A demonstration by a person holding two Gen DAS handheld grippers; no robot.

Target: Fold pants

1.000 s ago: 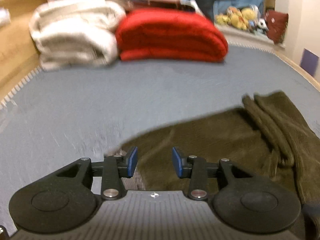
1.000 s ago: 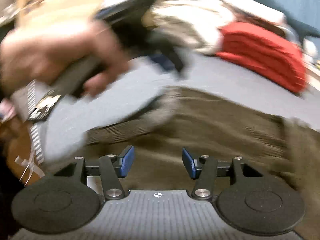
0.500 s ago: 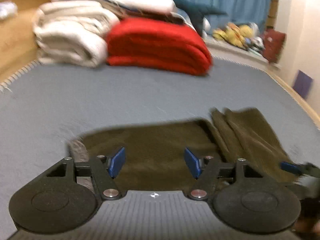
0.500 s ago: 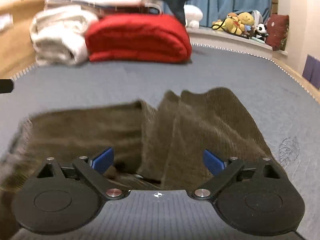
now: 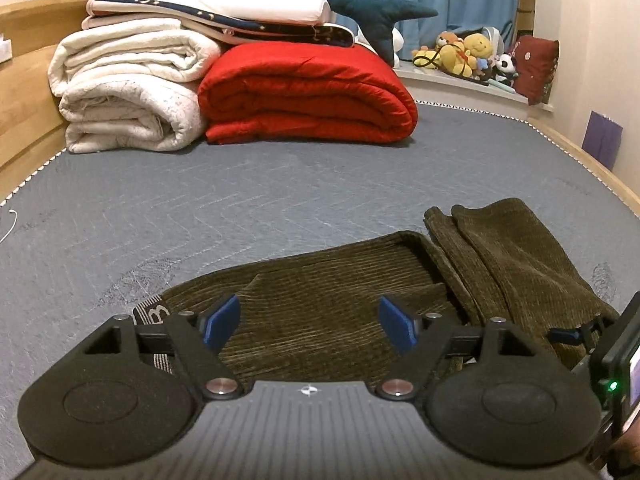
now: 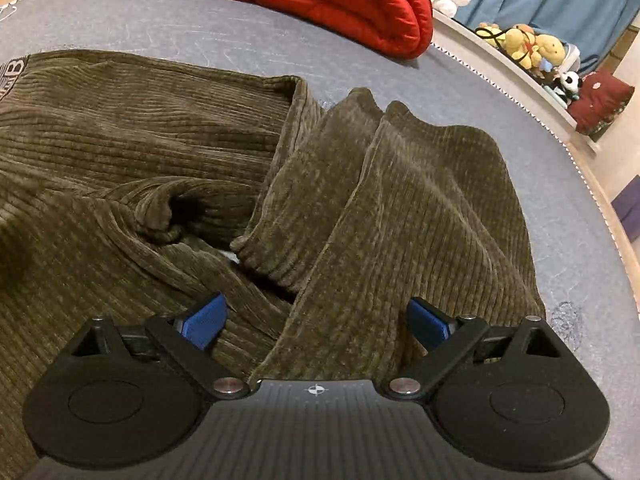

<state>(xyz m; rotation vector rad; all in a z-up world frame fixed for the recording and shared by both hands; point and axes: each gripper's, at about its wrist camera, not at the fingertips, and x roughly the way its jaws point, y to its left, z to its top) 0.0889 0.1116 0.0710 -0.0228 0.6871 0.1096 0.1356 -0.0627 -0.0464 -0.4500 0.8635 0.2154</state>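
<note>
Olive corduroy pants (image 6: 168, 152) lie rumpled on the grey bed (image 5: 248, 200), legs doubled over unevenly. Left gripper (image 5: 310, 322) has just been opening; right gripper (image 6: 316, 322) closing slightly. Both jaws stand apart, nothing pinched, likely poised to re-grasp. Red quilt (image 5: 308, 92) and white blankets (image 5: 128, 88) sit well behind, no obstruction.
</note>
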